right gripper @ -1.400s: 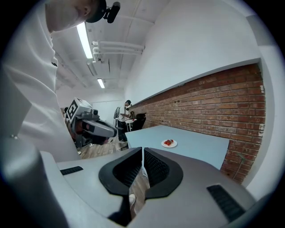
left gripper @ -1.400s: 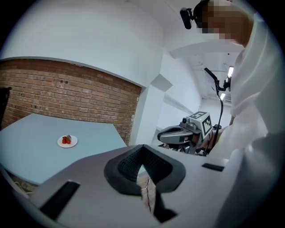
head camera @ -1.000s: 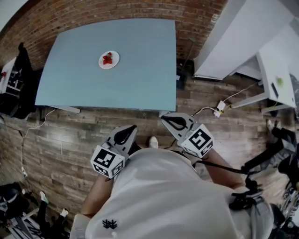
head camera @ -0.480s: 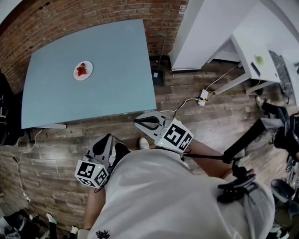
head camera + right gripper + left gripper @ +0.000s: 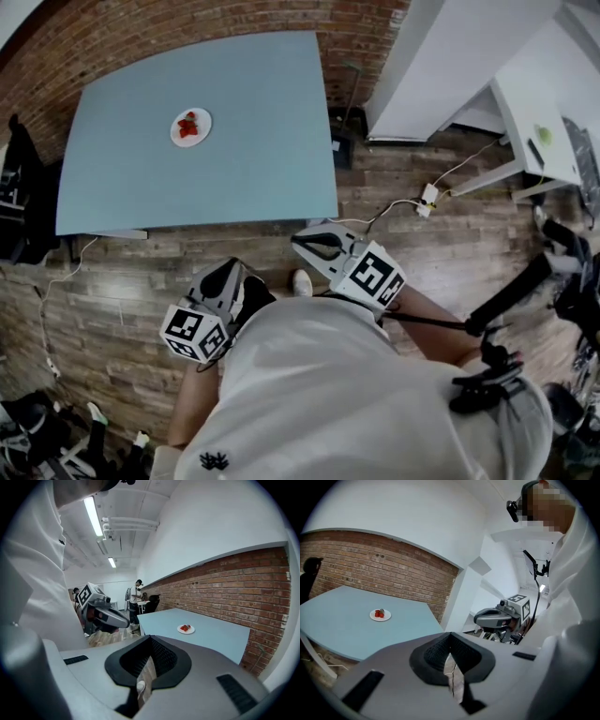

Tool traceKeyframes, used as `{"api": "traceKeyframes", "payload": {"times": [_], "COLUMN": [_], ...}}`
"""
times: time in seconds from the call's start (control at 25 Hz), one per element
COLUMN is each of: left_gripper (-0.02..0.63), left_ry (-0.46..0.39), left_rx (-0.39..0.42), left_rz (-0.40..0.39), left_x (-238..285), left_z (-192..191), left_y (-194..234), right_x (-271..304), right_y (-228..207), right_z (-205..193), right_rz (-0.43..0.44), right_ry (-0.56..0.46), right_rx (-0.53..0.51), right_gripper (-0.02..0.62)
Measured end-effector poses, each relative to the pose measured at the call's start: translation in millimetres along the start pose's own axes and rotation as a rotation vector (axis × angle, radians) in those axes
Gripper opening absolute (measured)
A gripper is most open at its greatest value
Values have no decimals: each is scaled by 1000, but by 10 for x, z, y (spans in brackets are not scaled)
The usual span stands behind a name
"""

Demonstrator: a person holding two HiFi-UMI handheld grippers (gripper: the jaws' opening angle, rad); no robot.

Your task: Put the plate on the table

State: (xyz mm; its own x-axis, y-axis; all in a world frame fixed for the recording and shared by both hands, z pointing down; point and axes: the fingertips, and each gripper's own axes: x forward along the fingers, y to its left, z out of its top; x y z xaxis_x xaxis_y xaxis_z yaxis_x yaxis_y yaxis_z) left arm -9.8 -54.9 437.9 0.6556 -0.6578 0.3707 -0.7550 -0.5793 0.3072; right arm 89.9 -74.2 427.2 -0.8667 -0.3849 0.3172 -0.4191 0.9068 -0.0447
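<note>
A small white plate with red strawberries rests on the blue table, toward its far left. It also shows as the plate in the left gripper view and the plate in the right gripper view. My left gripper and right gripper hang over the wooden floor, close to the person's body and short of the table's near edge. Both are shut with nothing between the jaws, as seen on the left gripper and the right gripper. Neither touches the plate.
A brick wall runs behind the table. A white desk with a green object stands at the right, with a white cable and plug on the floor. Black gear sits left of the table. People stand far back.
The head view has swung left and then partly back. Both grippers stay shut near the body, and the plate has not moved on the table.
</note>
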Motion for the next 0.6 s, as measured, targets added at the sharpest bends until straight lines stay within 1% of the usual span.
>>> {"api": "traceKeyframes", "payload": {"times": [0.16,0.36,0.48,0.6], "left_gripper": [2,2,2,2], "left_ry": [5,2,-6,-3], "left_rx": [-18,-58,-91,-130], "left_rz": [8,53,83,116], "left_x": [2,-123,-191,-219], "left_z": [-33,-22,-26,-40], "left_y": [108,480,814,1291], "right_x": [106,497,787,1147], "right_y": [-35,-111,-223,-389], "right_z": [-78,-77,-98,-115], "right_rz": [4,35,41,36], "right_ry": [27,62,88,116], "right_rx": [23,34,53,62], "right_gripper": [8,8,8,8]}}
